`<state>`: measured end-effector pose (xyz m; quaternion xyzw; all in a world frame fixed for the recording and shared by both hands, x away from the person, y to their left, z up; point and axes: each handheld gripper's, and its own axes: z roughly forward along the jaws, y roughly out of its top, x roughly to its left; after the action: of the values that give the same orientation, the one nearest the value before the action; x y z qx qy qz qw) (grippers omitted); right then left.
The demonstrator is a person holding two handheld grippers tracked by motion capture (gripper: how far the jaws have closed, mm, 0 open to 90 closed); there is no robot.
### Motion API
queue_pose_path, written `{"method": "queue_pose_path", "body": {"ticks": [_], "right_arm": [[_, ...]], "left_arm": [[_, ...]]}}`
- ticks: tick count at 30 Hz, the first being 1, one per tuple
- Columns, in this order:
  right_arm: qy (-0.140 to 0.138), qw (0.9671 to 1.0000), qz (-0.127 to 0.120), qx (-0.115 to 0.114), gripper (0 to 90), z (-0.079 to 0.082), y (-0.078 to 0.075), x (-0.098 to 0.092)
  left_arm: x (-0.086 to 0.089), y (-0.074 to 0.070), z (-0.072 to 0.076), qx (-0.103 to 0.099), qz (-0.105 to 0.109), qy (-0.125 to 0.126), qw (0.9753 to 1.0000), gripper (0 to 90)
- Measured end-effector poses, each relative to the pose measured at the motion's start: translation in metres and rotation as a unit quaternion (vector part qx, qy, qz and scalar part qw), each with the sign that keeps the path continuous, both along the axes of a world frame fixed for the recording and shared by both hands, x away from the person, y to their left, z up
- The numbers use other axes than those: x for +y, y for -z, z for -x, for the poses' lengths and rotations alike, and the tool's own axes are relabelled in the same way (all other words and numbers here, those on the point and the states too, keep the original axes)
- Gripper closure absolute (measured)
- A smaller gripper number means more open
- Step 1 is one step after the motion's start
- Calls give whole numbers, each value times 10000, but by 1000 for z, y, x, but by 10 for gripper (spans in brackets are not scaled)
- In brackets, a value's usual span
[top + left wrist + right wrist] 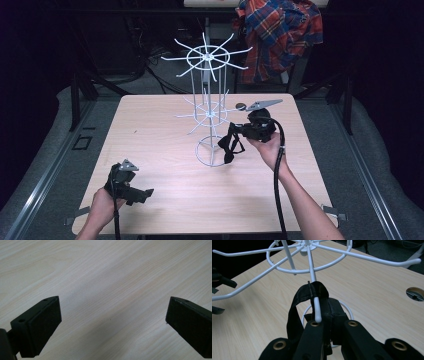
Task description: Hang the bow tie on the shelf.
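On the table (165, 125), pale wood grain: white wire rack (207, 107) standing near the centre, two tiers of radiating prongs above a ring base.
Right gripper (235, 142): held in the right hand (270, 147) just beside the rack's lower tier, jaws pressed narrow on a black strap (231, 145).
Strap, high view: dark loop hanging from the jaw tips beside the ring base; prong contact not readable from above.
Strap, right gripper view: black strap (308, 293) looped over one white prong (315, 307), prong's rounded tip ending between the closed jaws (332, 322).
Left gripper (142, 195): held in the left hand (102, 207) low at the near left of the table, well apart from the rack.
Left gripper, own view: jaws spread wide (113, 315), bare wood between them, nothing held.
Beyond the table, high view: plaid shirt (280, 32) draped in the dark background.
Table hole (415, 293): round opening seen in the right gripper view at right.
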<state>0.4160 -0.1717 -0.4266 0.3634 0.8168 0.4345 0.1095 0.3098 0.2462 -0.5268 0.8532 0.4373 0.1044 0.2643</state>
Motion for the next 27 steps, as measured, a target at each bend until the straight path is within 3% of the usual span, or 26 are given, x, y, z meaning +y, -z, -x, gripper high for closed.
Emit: {"method": "queue_pose_path", "body": {"ticks": [10, 14, 15, 19, 27], "right_arm": [[24, 10000, 36, -81, 887, 0, 2, 7], [31, 9999, 120, -82, 806, 0, 2, 6], [14, 9997, 200, -107, 743, 0, 3, 5], [50, 9993, 342, -105, 629, 2, 3, 0], [307, 9978, 584, -59, 418, 9, 5, -15]], "left_arm": [[3, 0, 2, 2, 4, -47, 10000, 2], [4, 0, 3, -16, 16, -78, 10000, 2], [4, 0, 3, -15, 19, -79, 10000, 2], [3, 0, 2, -4, 20, -64, 10000, 2], [2, -1, 2, -26, 23, -33, 10000, 2]]}}
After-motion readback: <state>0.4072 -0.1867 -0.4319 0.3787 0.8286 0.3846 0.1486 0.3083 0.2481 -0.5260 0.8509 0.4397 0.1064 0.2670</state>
